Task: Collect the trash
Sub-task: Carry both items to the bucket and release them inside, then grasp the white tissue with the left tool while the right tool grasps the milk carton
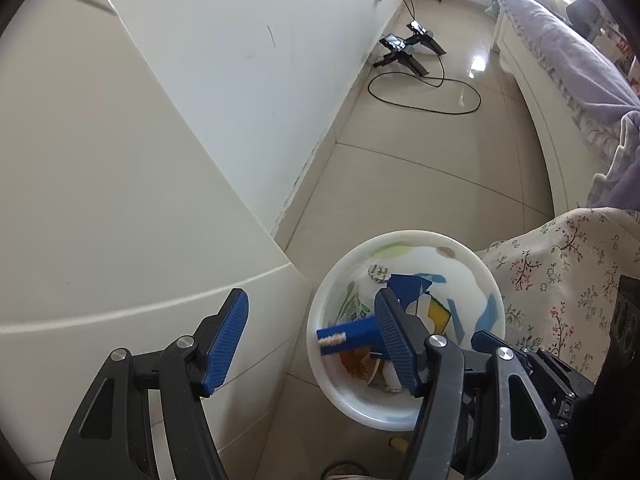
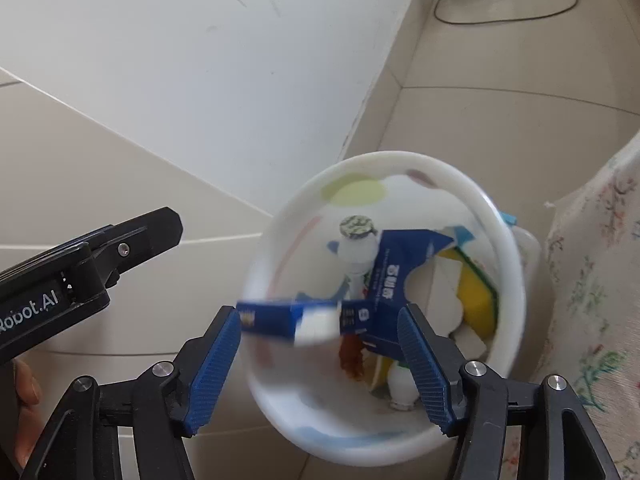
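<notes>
Blue ribbed pads are standing wide apart on both tools, with nothing clamped between them. The right hand-held gripper (image 2: 320, 364) is hovering directly over the white trash bin (image 2: 472, 184), and a small blue carton (image 2: 280, 320) is showing blurred in the gap just ahead of its fingertips, above the bin's mouth; whether it is touching either pad is hard to tell. Only this view is showing the bin's contents plainly: a larger blue carton (image 2: 396, 268), a white bottle with a patterned cap (image 2: 356, 248), a yellow sponge (image 2: 476, 296) and a reddish scrap (image 2: 352, 356).

The left hand-held gripper (image 1: 312, 344) is sitting to the side, its right pad overlapping the bin (image 1: 332, 280) and hiding part of the trash, while the small carton (image 1: 348, 334) is poking out beside that pad. This view alone is revealing the room beyond: tiled floor (image 1: 420, 200), white wall (image 1: 240, 60), a black cable (image 1: 424, 92), a bed (image 1: 560, 52) and floral fabric (image 1: 560, 260).
</notes>
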`<action>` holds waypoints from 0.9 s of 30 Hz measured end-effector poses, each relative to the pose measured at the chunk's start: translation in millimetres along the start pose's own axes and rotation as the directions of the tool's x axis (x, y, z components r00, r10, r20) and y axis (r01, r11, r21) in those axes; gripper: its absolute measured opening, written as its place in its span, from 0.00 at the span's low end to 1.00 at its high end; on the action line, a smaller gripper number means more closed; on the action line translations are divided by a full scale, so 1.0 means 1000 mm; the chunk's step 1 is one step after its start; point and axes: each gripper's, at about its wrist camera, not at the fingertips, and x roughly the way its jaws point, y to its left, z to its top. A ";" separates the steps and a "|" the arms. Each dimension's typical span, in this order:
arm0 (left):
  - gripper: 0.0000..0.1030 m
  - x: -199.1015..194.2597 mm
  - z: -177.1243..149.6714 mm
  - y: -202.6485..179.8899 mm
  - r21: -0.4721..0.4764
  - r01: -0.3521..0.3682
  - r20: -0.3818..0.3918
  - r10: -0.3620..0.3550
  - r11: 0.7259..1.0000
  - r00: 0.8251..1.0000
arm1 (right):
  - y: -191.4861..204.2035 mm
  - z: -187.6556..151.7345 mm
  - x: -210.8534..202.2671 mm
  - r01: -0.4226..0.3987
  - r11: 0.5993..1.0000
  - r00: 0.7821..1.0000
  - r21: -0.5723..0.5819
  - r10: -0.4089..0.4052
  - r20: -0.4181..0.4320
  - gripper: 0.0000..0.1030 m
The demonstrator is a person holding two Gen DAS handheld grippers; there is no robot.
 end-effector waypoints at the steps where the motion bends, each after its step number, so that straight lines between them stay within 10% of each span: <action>1: 0.67 -0.001 0.000 -0.001 0.001 0.005 0.001 -0.005 1.000 1.000 | -0.001 -0.001 -0.006 0.010 1.000 1.000 -0.003 -0.010 0.005 0.68; 14: 0.66 -0.030 0.001 -0.044 0.060 0.087 0.034 -0.090 0.994 0.995 | -0.029 -0.020 -0.134 0.191 0.979 0.978 -0.068 -0.183 0.103 0.68; 27: 0.66 -0.072 -0.028 -0.168 0.288 0.200 0.032 -0.218 0.937 0.975 | -0.174 -0.056 -0.326 0.455 0.862 0.851 0.221 -0.494 0.175 0.79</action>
